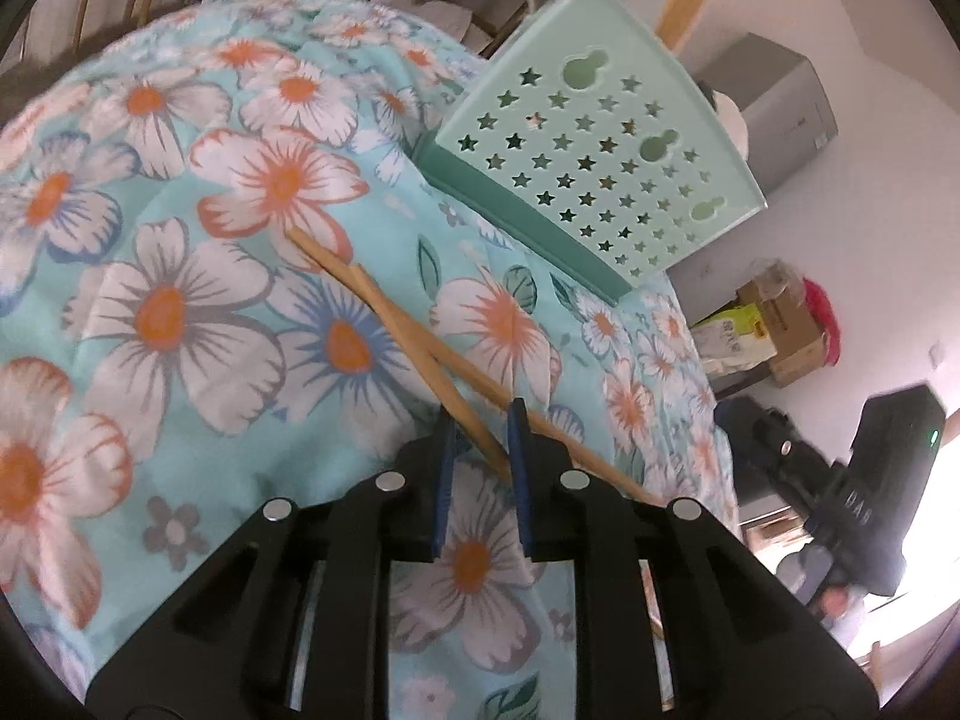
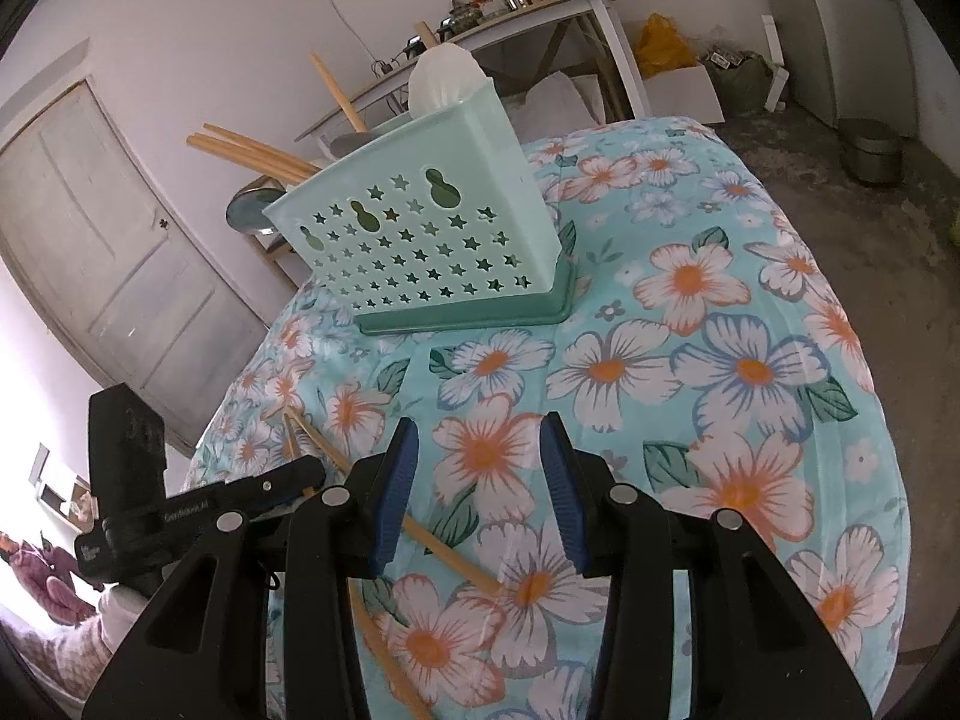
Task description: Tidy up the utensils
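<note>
A floral cloth [image 2: 750,324] covers the counter; a pale door [image 2: 114,252] and cluttered side table [image 2: 540,15] stand behind.

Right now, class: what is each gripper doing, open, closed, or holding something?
Left gripper: closed on a wooden chopstick lying on the floral cloth.
Right gripper: open, nothing between its jaws.

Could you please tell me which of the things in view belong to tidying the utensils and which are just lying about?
Belonging to the job:
- two chopsticks on the floral cloth
- green utensil holder
- left hand-held gripper

Just lying about:
- cardboard boxes
- door
- cluttered side table
</note>
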Tool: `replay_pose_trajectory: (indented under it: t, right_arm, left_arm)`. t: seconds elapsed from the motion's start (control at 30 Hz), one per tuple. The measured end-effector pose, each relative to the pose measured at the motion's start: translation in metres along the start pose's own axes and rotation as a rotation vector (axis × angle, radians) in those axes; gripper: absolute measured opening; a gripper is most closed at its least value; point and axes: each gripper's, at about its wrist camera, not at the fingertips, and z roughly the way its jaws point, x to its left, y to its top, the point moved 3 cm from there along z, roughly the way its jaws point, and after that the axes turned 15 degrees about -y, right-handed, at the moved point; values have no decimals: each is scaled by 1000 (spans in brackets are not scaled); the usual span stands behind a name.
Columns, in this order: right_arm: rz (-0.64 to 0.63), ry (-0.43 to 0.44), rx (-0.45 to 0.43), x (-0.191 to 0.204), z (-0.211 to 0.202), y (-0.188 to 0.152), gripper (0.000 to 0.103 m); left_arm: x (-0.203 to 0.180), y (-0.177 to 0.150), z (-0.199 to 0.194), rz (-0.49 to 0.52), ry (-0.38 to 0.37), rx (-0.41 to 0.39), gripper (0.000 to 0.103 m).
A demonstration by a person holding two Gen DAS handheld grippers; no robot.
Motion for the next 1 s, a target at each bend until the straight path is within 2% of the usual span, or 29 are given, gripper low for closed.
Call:
replay_pose_trajectory:
  t: [0.27, 0.37, 0.53, 0.77, 1.0]
  right_arm:
    - [-45, 37, 12, 21, 2, 0, 42]
    - [-85, 101, 53, 39, 9, 0, 42]
    - [-180, 155, 116, 71, 24, -1, 42]
    - [-339, 221, 172, 123, 49, -2, 42]
    - [-482, 207, 189, 156, 70, -3, 40]
  left_arm:
    - [-5, -2, -29, 112, 57, -58, 18]
    - [-3, -2, -39, 136, 88, -75, 18]
    - [-1, -2, -53, 153, 130, -112, 18]
    - [11, -3, -68, 134, 155, -134, 18]
    - [23, -3, -70, 95, 160, -133, 19]
